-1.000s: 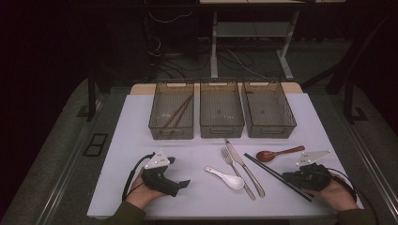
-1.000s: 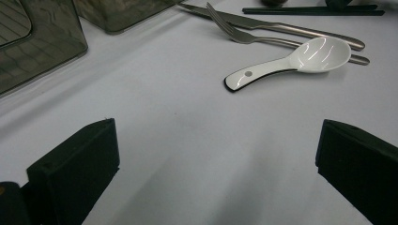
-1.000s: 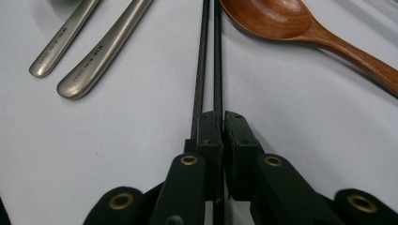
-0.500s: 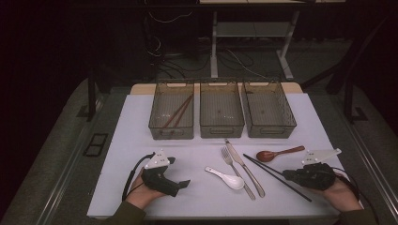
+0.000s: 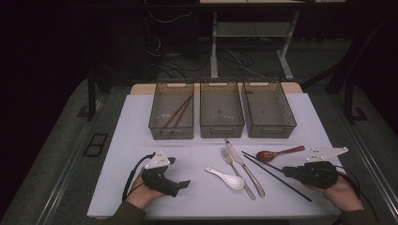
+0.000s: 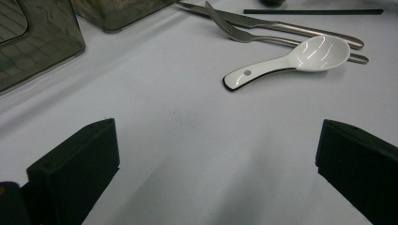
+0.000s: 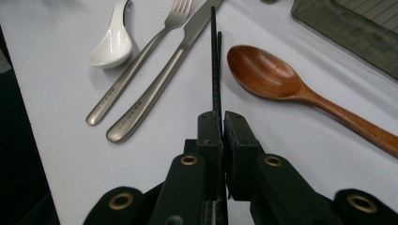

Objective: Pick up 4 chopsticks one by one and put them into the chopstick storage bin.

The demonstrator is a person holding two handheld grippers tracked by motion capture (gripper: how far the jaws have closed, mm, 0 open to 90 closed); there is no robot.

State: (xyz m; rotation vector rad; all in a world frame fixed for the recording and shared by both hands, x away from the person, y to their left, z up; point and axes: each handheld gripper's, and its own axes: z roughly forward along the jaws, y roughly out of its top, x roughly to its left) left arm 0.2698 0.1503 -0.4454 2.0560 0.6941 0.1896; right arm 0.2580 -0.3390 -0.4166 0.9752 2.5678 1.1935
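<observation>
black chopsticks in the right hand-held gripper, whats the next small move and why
Probably lift them a little off the table. The right hand-held gripper has its jaws shut on the black chopsticks, which lie close between the knife and the wooden spoon, so a straight lift should clear both. The left bin, already holding brown chopsticks, looks the likely goal.

Three clear mesh-walled plastic bins (image 5: pixel 222 110), one white ceramic soup spoon (image 5: pixel 225 177), one steel fork (image 5: pixel 237 171), one steel knife (image 5: pixel 244 167), one brown wooden spoon (image 5: pixel 278 153), two black chopsticks (image 5: pixel 274 175), two brown wooden chopsticks (image 5: pixel 176 114).
</observation>
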